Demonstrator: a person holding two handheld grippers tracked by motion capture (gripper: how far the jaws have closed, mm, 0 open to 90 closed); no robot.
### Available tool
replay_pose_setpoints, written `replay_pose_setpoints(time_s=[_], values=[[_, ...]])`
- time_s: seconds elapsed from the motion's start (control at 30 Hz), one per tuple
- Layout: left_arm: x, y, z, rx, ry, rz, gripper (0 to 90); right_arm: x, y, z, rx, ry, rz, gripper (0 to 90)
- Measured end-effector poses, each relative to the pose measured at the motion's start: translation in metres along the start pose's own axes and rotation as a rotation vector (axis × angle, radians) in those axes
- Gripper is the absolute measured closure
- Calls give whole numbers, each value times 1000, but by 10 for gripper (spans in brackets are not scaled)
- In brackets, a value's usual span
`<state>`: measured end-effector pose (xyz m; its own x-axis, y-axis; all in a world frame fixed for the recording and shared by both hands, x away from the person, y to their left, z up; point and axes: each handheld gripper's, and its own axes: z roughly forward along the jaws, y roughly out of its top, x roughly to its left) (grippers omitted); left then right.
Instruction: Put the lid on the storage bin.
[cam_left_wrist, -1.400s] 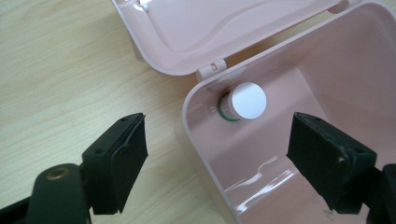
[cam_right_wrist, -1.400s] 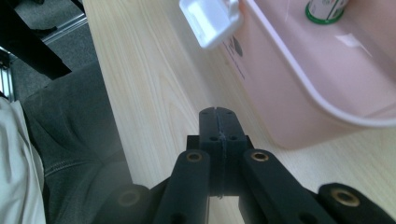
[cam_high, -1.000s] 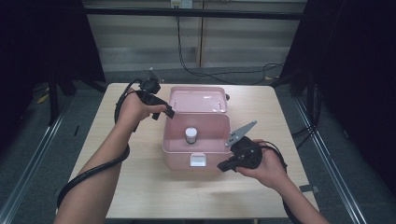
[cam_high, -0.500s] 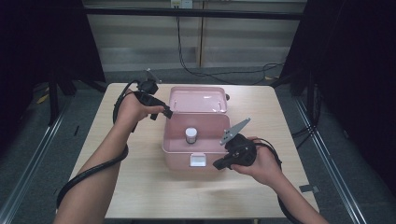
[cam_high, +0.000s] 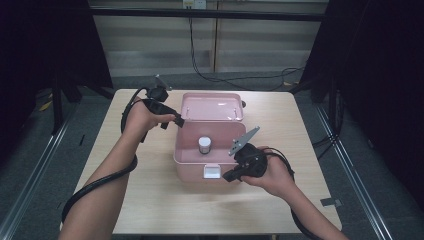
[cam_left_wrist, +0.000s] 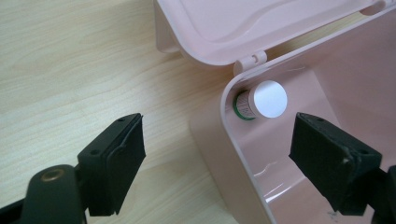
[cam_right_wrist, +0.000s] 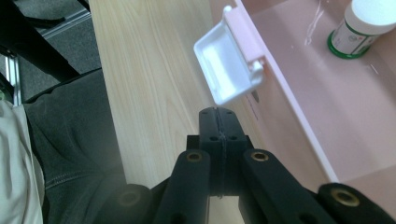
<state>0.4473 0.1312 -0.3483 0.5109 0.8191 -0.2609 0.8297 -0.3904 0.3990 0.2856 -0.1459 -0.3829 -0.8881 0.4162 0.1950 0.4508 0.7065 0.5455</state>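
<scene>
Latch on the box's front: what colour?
White latch, clearest in the right gripper view.

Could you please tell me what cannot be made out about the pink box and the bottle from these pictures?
- Bottle label: too small in the high view, cut by the edge in the right gripper view.
- Bottle body: hidden behind the pink box rim in the left gripper view.
- White latch: its front faces away.

My left gripper (cam_high: 177, 121) stands with jaws wide apart, pointing toward three o'clock; my right gripper (cam_right_wrist: 218, 122), jaws pressed together, points toward eight o'clock.
</scene>
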Motion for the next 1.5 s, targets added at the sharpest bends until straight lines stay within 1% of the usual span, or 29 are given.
replay_pose_setpoints(time_s=[0.03, 0.1, 0.13, 0.23, 0.33, 0.5, 0.57, 0.63, 0.7, 0.73, 0.9, 0.97, 1.1, 1.17, 1.27, 1.3, 1.43, 1.5], values=[[0, 0, 1, -5, 1, -6, 174, 0, 1, 0, 1, 0, -3, 900], [1, -1, 1, 2, -4, -1, 174, 1, 4, 2, -3, 5, -11, 900], [1, -1, 1, 2, -3, -2, 174, 2, 6, 1, -2, 1, -10, 900], [2, -1, 1, 2, 0, 0, 174, 4, 11, 0, -14, 12, -18, 900], [2, -1, 1, 4, -4, -1, 174, 5, 18, 2, -5, 3, -31, 900], [3, -2, 1, 6, -5, -1, 175, 7, 27, 10, 12, 0, -53, 900], [4, -3, 2, 5, -10, -3, 174, 7, 29, 13, 26, -3, -62, 900], [5, -4, 2, 4, -8, -9, 175, 6, 31, 15, 20, -5, -65, 900], [5, -4, 2, 5, -9, -8, 175, 6, 31, 15, 25, -5, -64, 900], [6, -4, 2, 3, -8, -7, 175, 6, 33, 17, 32, -12, -72, 900], [5, -5, 2, 0, -10, -4, 178, 6, 34, 20, 38, -19, -78, 900], [5, -5, 2, 2, -10, 2, 179, 5, 34, 21, 39, -25, -87, 900], [6, -4, 1, -4, -9, -2, 180, 6, 35, 21, 39, -37, -96, 900], [6, -4, 1, -3, -10, -2, 181, 6, 36, 22, 39, -47, -112, 900], [6, -3, 0, 0, -10, 0, 182, 6, 36, 23, 38, -50, -131, 900], [6, -3, 1, -2, -8, -7, 182, 6, 36, 23, 37, -50, -134, 900], [5, -1, 0, -2, -14, -5, 183, 6, 35, 23, 36, -48, -140, 900], [5, 3, 0, -9, -8, -14, 184, 5, 35, 23, 30, -45, -143, 900]])
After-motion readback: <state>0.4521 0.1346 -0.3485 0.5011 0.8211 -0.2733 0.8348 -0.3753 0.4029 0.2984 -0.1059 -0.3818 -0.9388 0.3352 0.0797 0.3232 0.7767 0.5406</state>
